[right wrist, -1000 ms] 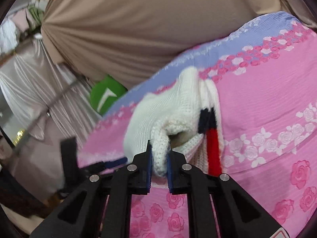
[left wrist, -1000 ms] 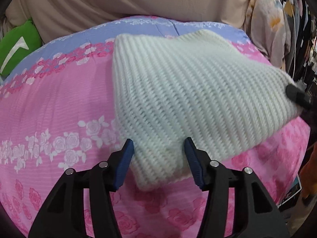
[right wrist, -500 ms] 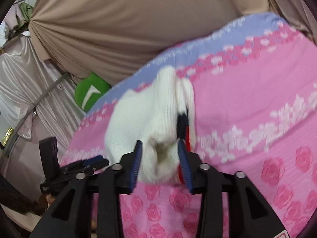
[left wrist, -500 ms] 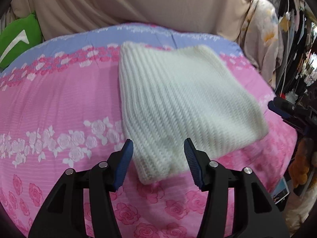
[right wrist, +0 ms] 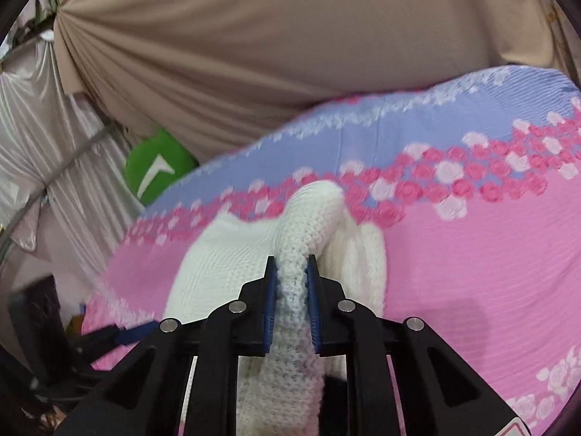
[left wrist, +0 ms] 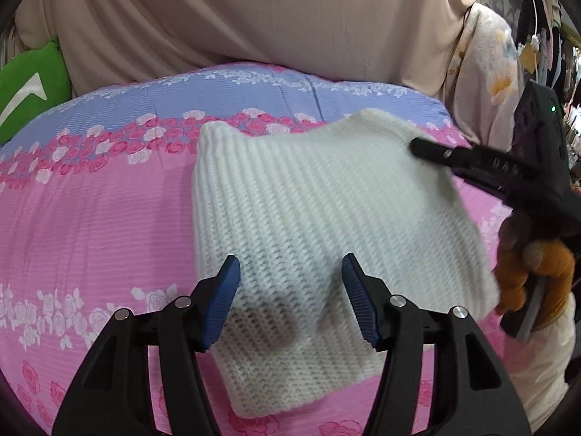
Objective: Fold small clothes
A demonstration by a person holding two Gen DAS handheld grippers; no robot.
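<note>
A folded cream knit sweater lies on a pink rose-print bedspread. My left gripper hovers over the sweater's near corner. Its jaws are opening, and the blue pads stand apart on either side of the knit without pressing it. At the sweater's far right corner my right gripper reaches in, held by a hand in an orange glove. In the right wrist view the right gripper is closing, its pads pinching a raised fold of the sweater. The left gripper shows blurred at lower left.
A beige curtain hangs behind the bed. A green cushion sits at the bed's far left corner, also seen as the green cushion. Hanging clothes crowd the right side. Silvery drapes hang at the left.
The right gripper let go of one fold, opened, shifted along the sweater's edge and shut on another fold. The left gripper drew back and up a little, with its jaws slightly wider.
</note>
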